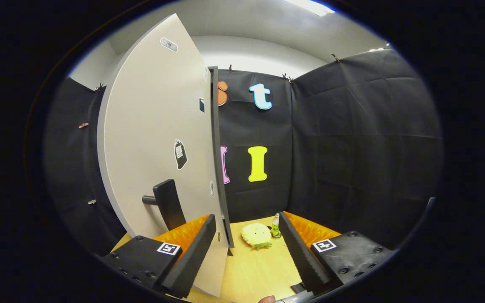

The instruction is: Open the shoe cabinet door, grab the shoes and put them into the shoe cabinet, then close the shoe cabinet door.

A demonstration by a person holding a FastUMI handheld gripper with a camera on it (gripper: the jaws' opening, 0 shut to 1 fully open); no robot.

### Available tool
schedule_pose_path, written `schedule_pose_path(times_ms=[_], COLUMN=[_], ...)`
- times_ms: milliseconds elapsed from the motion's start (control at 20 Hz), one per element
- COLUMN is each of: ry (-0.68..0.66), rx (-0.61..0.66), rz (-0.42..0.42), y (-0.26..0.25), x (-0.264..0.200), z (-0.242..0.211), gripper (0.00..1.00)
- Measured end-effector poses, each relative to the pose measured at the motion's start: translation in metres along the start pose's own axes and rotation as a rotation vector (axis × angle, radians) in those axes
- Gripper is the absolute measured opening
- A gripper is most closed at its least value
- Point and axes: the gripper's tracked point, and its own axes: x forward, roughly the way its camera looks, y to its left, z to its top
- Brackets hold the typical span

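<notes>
The shoe cabinet door (158, 139) is the biggest thing here: a tall pale panel standing open, its inner face turned toward the left finger and its dark front edge (217, 160) running down between the 2 fingers. On this face there is a dark handle (167, 204) low down, a small dark sticker (180, 154) above it, and a small oval fitting (169, 44) near the top. The door's bottom corner comes down onto the light wooden desk (255, 269), just beside the left finger.

The gripper (249, 248) hangs above the near edge of the desk with its fingers wide apart, and they press on nothing; the door's edge stands just inside the left one.

Beyond the fingers, toward the far edge of the desk, lies a soft yellow toy (256, 235), and just beside it stands a small green bottle (275, 226) upright.

A fingertip (266, 299) shows at the near edge.
</notes>
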Motion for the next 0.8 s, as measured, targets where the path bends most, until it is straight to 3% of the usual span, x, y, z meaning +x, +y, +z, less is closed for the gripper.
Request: schedule_pose_path(times_ms=[300, 800], ry=[-0.007, 0.006], rx=[-0.011, -0.014], rz=[0.048, 0.205], y=[0.060, 0.176], x=[0.002, 0.031], z=[-0.002, -0.012], gripper=[0.98, 0.98])
